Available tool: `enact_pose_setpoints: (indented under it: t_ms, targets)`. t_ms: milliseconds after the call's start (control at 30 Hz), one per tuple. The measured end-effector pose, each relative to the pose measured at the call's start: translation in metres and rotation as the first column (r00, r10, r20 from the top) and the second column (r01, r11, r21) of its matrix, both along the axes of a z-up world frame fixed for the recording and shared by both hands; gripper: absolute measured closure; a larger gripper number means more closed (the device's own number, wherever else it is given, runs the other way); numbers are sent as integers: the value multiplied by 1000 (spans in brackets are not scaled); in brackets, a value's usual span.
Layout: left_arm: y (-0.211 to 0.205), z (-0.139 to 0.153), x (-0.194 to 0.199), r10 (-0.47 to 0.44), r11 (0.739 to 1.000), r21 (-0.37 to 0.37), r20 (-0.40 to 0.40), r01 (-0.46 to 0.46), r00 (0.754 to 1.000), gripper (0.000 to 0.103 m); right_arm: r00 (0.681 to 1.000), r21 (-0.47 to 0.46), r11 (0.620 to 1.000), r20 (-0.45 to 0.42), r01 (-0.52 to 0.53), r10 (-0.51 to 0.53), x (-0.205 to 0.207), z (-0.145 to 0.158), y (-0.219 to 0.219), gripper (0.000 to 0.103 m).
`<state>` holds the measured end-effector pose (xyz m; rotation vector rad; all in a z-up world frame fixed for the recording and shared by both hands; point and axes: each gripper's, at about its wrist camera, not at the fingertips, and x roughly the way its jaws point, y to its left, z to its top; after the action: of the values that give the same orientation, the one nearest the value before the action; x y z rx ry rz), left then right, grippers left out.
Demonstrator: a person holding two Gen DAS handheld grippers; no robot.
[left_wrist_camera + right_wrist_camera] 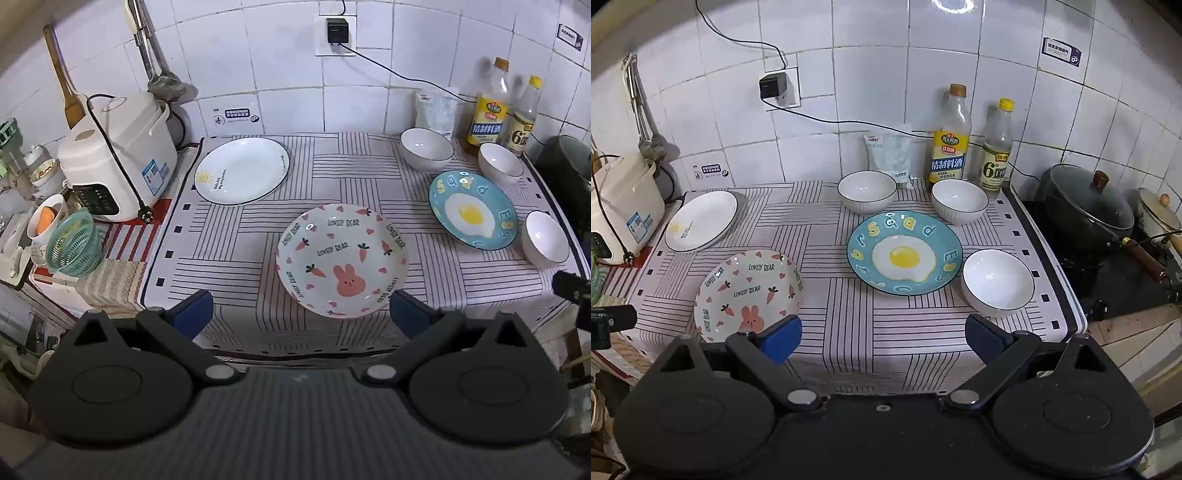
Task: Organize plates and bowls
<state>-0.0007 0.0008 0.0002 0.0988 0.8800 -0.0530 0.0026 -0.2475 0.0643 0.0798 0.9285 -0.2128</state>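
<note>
1. My left claw (301,314) hangs wide and empty above the near edge of the rabbit plate (341,260); my right claw (882,338) is wide too, holding nothing.
2. 3 plates and 3 bowls lie apart on the striped cloth (849,339).
3. Pinching a thin rim could tip a plate, or the cloth could slide.

Striped cloth (849,332) covers counter; three plates (904,253), three bowls (997,282) on it.

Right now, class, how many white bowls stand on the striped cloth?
3. One bowl at the back by the white pouch, one before the bottles, one right of the egg plate. None seems hidden.
</note>
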Motion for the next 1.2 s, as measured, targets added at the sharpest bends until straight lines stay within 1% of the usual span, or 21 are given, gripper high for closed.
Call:
enact_pose_setpoints:
  t_ms: [33, 133, 167, 233, 267, 333, 400, 433, 600, 733, 833, 1033, 1200]
  targets:
    - [0, 0, 0, 4, 1000, -5, 2, -4, 1000, 0, 1000, -3, 1000, -17, -1, 1, 1, 0, 0, 6]
    - [3, -3, -2, 26, 999, -19, -3, -26, 1000, 0, 1000, 0, 1000, -17, 4, -4, 3, 0, -3, 6]
    - [-5, -4, -7, -2, 1000, 3, -8, 2, 1000, 0, 1000, 0, 1000, -16, 6, -6, 4, 0, -4, 6]
    - [-7, -8, -5, 1, 1000, 4, -26, -1, 1000, 0, 1000, -9, 1000, -14, 1, -1, 0, -5, -2, 6]
    - [-8, -9, -7, 4, 1000, 6, -22, -4, 1000, 0, 1000, -8, 1000, -13, -1, 1, 0, -5, -3, 6]
    - [-3, -10, -4, 9, 1000, -12, -24, -10, 1000, 0, 1000, -7, 1000, -6, -7, 6, 0, -6, -6, 6]
    - [-4, -11, -4, 14, 1000, -16, -18, -14, 1000, 0, 1000, -8, 1000, 5, -5, 5, -5, -6, -7, 6]
    - [-4, -10, -3, 16, 1000, -15, -14, -16, 1000, 0, 1000, -30, 999, 0, -11, 11, -2, -4, 2, 6]
    - [-6, -11, -2, 22, 1000, -2, 4, -22, 1000, 0, 1000, -29, 1000, -3, -7, 7, -3, -5, 1, 6]
    - [-2, -12, -7, 27, 1000, -14, 42, -26, 999, 0, 1000, -21, 1000, -3, 3, -3, -5, -8, 0, 6]
    - [-2, -14, -7, 35, 999, -6, 65, -34, 997, 0, 1000, -20, 1000, 1, -2, 2, -5, -10, 1, 6]
    - [-6, -21, -10, 33, 999, 5, 66, -33, 997, 0, 1000, -24, 1000, -11, -7, 7, -5, -17, 2, 6]
    - [-5, -24, -10, 33, 999, -4, 62, -33, 998, 0, 1000, -25, 1000, -17, -6, 6, -5, -18, 3, 6]
